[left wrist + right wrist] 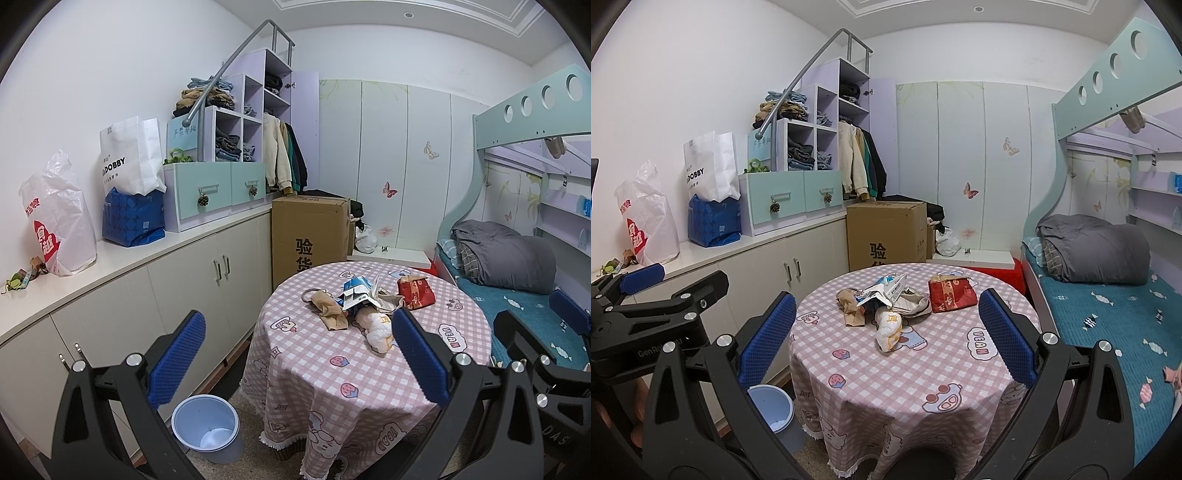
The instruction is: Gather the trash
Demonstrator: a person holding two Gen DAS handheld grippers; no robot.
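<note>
Right wrist view: both tools gape wide, empty; white wrapper (889,328) seemingly lies lengthwise toward the camera on table (886,373).

Lying heaped mid-table: crumpled trash pile (886,310) with red packet (951,295) beside; sitting upright on floor, blue bin (207,428).

Both views face table (369,369) from nearby

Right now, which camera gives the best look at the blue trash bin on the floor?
The left wrist view: the blue trash bin shows its whole rim and inside, with something white at the bottom, left of the round table. In the right wrist view the bin is smaller and partly hidden behind the right claw.
</note>
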